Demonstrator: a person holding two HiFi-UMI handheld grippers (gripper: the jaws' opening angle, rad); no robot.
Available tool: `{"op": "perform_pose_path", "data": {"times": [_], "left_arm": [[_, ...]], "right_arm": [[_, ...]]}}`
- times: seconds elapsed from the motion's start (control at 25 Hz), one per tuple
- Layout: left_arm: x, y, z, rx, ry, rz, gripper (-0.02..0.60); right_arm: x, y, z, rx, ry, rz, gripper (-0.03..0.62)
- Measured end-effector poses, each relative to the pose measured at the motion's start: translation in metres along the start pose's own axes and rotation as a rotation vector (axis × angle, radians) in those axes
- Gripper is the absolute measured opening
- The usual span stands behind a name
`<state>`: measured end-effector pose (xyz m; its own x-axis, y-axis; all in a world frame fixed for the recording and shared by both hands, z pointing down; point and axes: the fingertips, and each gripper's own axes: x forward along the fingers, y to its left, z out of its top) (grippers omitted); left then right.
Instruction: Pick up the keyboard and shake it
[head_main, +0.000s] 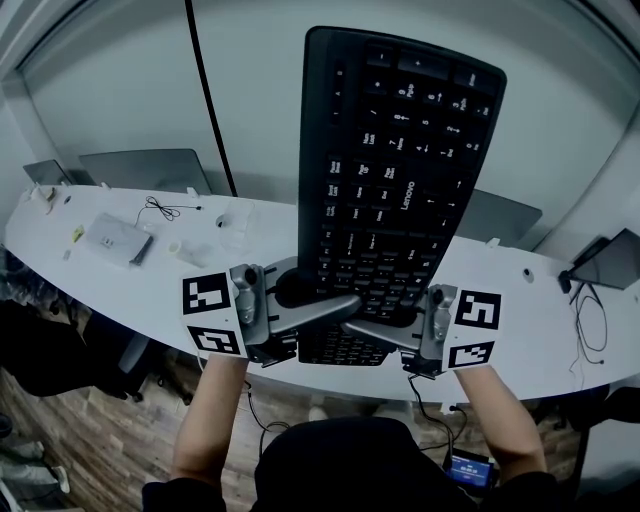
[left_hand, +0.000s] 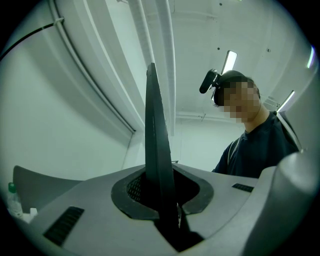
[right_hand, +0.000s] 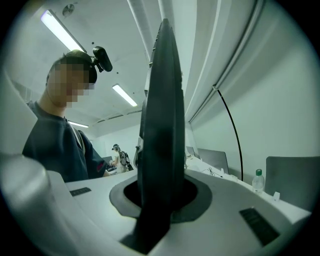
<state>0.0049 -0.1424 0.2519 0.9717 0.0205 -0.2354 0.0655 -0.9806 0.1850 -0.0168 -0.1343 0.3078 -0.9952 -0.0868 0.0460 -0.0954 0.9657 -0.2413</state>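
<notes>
Presently the keyboard (head_main: 395, 170) stands upright in the air above the near edge of the surface (head_main: 140, 290), its keys facing the person and its lower short end caught between both tools. The left gripper (head_main: 340, 305) has its fingers pinching the keyboard's thin edge from one side, and the right gripper (head_main: 375, 332) has its fingers pinching the same end from the other side. Each gripper view shows the dark slab wedged between the pads with no gap.

Step in hand, as judged: the lift looks done and the shake is due. Both grips sit at one end, so the long free end is likely to whip. Short strokes with both hands moving together, and no twist between them, should keep the slab from slipping out of the pads.

Room: the air over the middle of the surface is open. The wall (head_main: 120, 90) rises just behind the far edge, close to the keyboard's top. A grey box (head_main: 118, 240) and a loose cable (head_main: 160, 208) lie toward the left end, well apart from the keyboard.
</notes>
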Motion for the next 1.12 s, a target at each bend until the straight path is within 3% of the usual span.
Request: {"op": "perform_pose_path", "data": {"times": [0.44,1.12], "left_arm": [[0.0026,-0.0002,-0.0006,0.061,0.040,0.051,0.098],[0.0065,0.0007,-0.0021,0.087,0.021,0.067,0.110]], "right_arm": [[-0.0028,-0.0004,0.0000,-0.003,0.012,-0.033,0.086],[-0.0092,-0.0042,-0.0004,-0.031,0.027,-0.049,0.084]]}}
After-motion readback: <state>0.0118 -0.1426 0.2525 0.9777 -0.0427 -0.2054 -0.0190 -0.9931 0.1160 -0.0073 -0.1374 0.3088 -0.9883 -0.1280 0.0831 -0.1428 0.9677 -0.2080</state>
